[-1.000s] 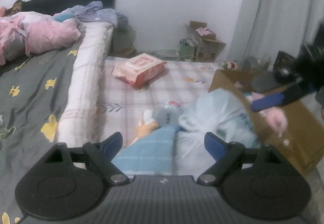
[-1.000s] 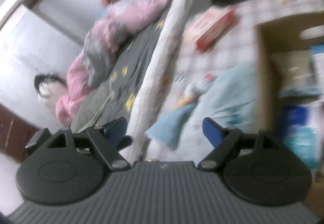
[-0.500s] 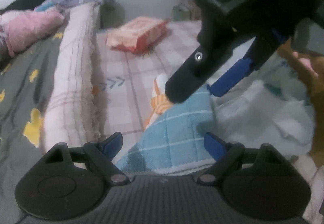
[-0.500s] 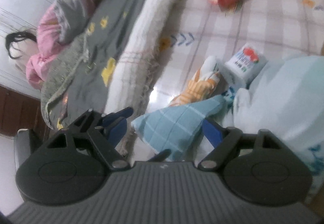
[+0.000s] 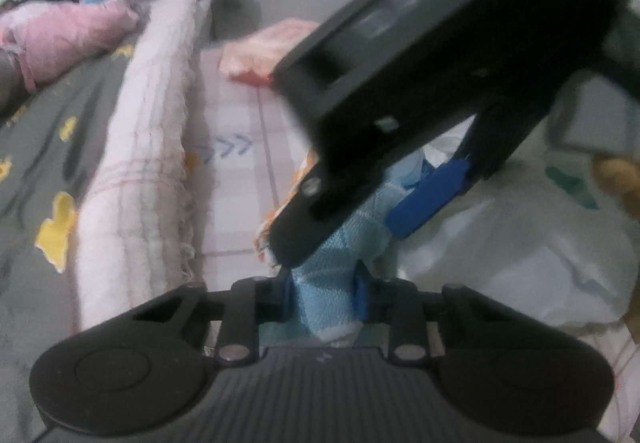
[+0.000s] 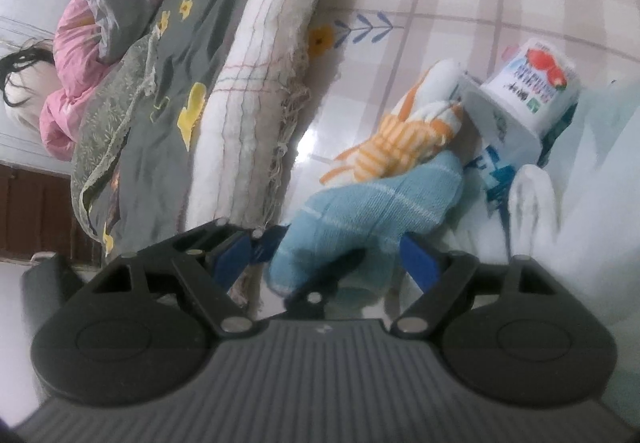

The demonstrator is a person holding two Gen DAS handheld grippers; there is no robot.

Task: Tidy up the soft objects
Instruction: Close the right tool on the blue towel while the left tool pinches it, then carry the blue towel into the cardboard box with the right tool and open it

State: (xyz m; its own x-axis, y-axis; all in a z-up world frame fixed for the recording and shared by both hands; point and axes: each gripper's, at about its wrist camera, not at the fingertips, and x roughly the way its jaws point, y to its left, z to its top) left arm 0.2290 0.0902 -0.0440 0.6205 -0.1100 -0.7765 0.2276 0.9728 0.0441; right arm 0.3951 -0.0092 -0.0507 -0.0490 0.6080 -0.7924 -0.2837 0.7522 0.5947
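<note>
While both grippers share it, item: blue checked cloth (image 5: 324,283), on the floor beside the bed (image 6: 256,83). Left gripper (image 5: 322,293) fingers clamped on its near end; right gripper (image 6: 340,255) fingers straddling it, half closed. Orange-striped cloth (image 6: 400,139) at 12 o'clock. Advice: lift together, evenly.

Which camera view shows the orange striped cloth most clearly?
The right wrist view. There the orange striped cloth lies in full sight on the floor, just beyond the blue towel. In the left wrist view only a thin blurred edge shows, because the right gripper covers the rest.
</note>
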